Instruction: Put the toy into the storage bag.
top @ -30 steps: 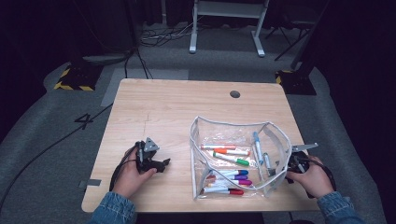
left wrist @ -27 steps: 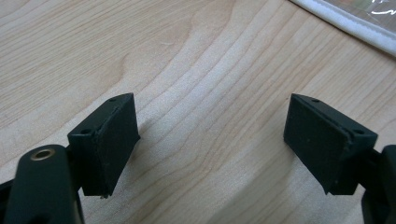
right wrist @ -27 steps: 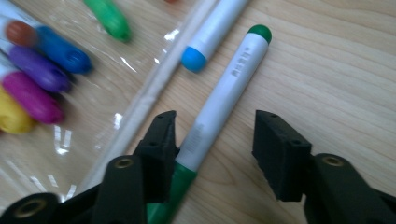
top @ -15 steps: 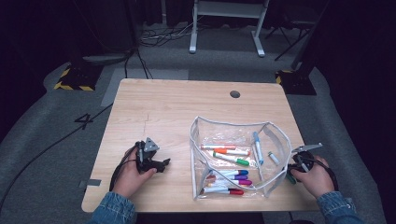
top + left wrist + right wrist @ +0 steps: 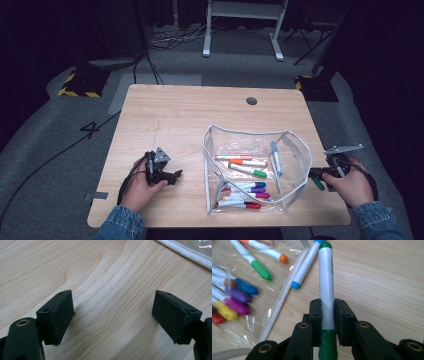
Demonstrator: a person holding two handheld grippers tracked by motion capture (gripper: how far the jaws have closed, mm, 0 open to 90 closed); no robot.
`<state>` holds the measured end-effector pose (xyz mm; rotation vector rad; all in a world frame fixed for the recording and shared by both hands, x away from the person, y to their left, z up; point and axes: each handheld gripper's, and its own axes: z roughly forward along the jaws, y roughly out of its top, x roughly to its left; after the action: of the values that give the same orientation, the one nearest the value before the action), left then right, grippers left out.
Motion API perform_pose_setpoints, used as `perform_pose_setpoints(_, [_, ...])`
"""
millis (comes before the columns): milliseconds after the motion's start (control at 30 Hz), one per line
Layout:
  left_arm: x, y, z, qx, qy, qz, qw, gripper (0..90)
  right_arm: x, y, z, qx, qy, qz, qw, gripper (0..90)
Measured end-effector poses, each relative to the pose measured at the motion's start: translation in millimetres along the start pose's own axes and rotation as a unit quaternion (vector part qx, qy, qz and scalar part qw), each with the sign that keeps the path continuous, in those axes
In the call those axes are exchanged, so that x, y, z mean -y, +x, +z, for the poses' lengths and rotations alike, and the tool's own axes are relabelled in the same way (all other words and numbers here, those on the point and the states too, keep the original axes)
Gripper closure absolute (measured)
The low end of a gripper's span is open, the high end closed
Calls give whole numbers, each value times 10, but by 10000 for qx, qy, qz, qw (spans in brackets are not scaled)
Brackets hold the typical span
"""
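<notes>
The high view is looking forward and down from above the person's side, taking in the whole table (image 5: pixel 175 115). The left gripper view is hovering close over bare wood, catching the pouch (image 5: pixel 185 252) rim. The right gripper view is peering low along its marker (image 5: pixel 326 287) towards that pouch (image 5: pixel 277 302).

A black figure "4" (image 5: pixel 92 129) stands on the grey carpeted floor (image 5: pixel 60 150) left of the light wooden tabletop (image 5: pixel 185 120). Print on the green-capped white marker (image 5: pixel 326 277) is unreadable.
</notes>
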<state>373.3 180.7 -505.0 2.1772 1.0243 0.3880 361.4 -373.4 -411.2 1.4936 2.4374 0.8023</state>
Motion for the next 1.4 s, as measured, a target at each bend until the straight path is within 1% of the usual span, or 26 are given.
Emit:
perform_pose_setpoints(200, [1,0,1,-1,-2,2,10000,182,-192,62,-327,-69,-170,-112,9998,771])
perform_pose_setpoints(300, [1,-1,1,-2,-2,3,10000,182,-283,92,-459,-83,-258,-193,9994,771])
perform_pose_setpoints(467, [1,-3,1,-6,-3,-7,10000,182,-464,128,-671,-135,-454,-353,9983,771])
perform_pose_setpoints(500, [1,-1,0,-4,-1,6,10000,182,-540,156,-745,-161,-535,-412,9976,771])
perform_pose_setpoints(533, [1,-1,1,-3,-2,5,10000,182,-540,156,-745,-161,-535,-412,9976,771])
perform_pose_setpoints(567, [1,-1,1,-3,-2,2,10000,182,-576,177,-776,-168,-561,-448,9973,771])
perform_pose_setpoints(667, [1,-1,1,-2,-1,2,10000,182,-681,266,-837,-236,-637,-612,9958,771])
perform_pose_setpoints(833, [-6,9,2,-3,19,49,10000,180,-856,485,-889,-414,-718,-920,9923,771])
perform_pose_setpoints(933, [-6,8,2,-6,20,47,10000,180,-969,641,-888,-528,-716,-1123,9897,771])
perform_pose_setpoints(967, [-6,8,1,-9,23,50,10000,180,-1019,708,-878,-578,-711,-1229,9882,771])
perform_pose_setpoints(1067, [-6,7,5,4,10,27,10000,179,-1122,867,-840,-637,-609,-1441,9856,771])
perform_pose_setpoints(1233, [-7,9,8,9,5,29,10000,177,-1286,1161,-739,-788,-448,-1826,9790,771])
perform_pose_setpoints(1400, [-7,5,7,6,10,18,10000,177,-1399,1363,-606,-952,-263,-2095,9728,771])
